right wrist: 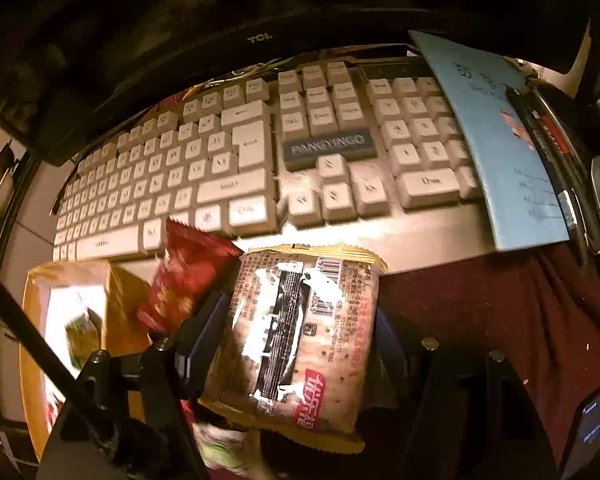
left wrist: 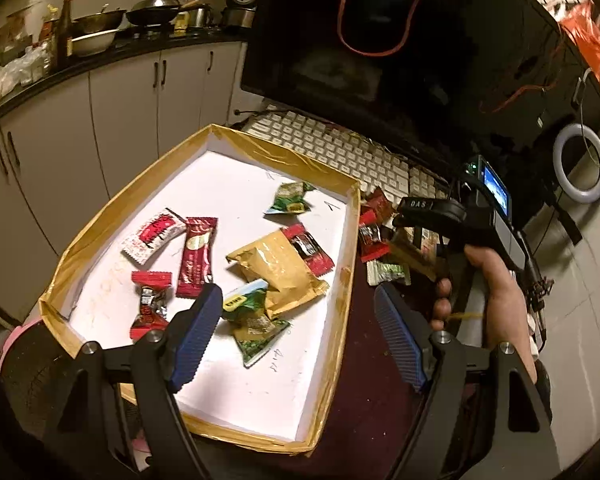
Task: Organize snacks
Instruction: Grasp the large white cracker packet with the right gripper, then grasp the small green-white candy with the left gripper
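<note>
A shallow white tray with a tan taped rim [left wrist: 342, 292] holds several snack packets: red ones [left wrist: 196, 256], green ones [left wrist: 290, 198] and a tan pouch [left wrist: 280, 268]. My left gripper [left wrist: 300, 336] is open and empty, hovering over the tray's near right side. More loose packets [left wrist: 374, 236] lie right of the tray. My right gripper [right wrist: 296, 340] is shut on a tan cracker packet [right wrist: 300, 336] and holds it above the dark red cloth, in front of the keyboard. The tray's corner [right wrist: 116, 304] and a red packet [right wrist: 180, 280] lie to its left.
A white keyboard [right wrist: 260, 152] lies behind the snacks under a black TCL monitor [left wrist: 380, 40]. A blue notebook [right wrist: 496, 132] rests on the keyboard's right end. Kitchen cabinets and a counter with pots [left wrist: 100, 80] stand to the left. A white ring light [left wrist: 580, 168] is at right.
</note>
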Tool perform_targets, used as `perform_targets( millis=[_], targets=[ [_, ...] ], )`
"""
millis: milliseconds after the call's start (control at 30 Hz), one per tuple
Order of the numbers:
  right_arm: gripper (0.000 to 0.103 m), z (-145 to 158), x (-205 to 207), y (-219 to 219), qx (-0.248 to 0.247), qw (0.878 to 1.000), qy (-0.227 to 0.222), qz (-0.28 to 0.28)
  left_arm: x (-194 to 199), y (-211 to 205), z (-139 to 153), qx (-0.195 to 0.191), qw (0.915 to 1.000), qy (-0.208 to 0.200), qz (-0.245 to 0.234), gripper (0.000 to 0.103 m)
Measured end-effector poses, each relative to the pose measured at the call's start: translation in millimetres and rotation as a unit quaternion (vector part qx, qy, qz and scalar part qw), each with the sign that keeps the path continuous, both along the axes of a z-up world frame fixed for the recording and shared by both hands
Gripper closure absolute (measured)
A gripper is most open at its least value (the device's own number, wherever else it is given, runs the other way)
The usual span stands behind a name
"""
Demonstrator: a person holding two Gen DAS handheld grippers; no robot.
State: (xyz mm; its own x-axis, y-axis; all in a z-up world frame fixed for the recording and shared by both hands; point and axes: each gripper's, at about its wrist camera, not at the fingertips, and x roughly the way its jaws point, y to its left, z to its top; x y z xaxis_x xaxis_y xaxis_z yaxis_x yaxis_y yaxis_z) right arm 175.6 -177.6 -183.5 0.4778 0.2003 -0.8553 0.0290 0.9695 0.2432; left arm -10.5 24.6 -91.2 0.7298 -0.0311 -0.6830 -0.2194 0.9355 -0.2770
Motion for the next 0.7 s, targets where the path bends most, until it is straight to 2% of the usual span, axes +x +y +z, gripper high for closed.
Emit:
perform_targets(
  millis=[167, 233, 367, 433, 500, 600, 700],
  targets=[
    [0.035, 10, -48, -43, 0.084, 0.996, -0.039, 0.001, 8, -22, 0, 0.017, 0.9993, 0.009, -0.032, 0.024],
    [0.035, 12, -67, -55, 0.1, 0.993, -0.058, 0.01, 13, -33, 0, 0.024, 0.9981, 0.016, -0.054, 0.024],
    [0.035, 6, -106, -81, 0.136, 0.987, -0.078, 0.022, 40, -54, -3, -0.005, 0.9946, 0.041, -0.095, 0.025],
    [0.035, 4, -119, -88, 0.147, 0.985, -0.089, 0.02, 63, -60, -8, -0.012, 0.9938, 0.062, -0.092, 0.025],
    [0.035, 0, -126, -90, 0.158, 0.982, -0.099, 0.021, 90, -67, -16, -0.02, 0.9917, 0.088, -0.091, 0.037],
    [0.035, -5, -121, -97, 0.175, 0.979, -0.102, 0.014, 128, -79, -30, -0.015, 0.9869, 0.137, -0.084, 0.044],
    [0.035, -7, -122, -98, 0.193, 0.976, -0.101, 0.02, 153, -81, -45, -0.016, 0.9836, 0.169, -0.06, 0.052]
  ],
)
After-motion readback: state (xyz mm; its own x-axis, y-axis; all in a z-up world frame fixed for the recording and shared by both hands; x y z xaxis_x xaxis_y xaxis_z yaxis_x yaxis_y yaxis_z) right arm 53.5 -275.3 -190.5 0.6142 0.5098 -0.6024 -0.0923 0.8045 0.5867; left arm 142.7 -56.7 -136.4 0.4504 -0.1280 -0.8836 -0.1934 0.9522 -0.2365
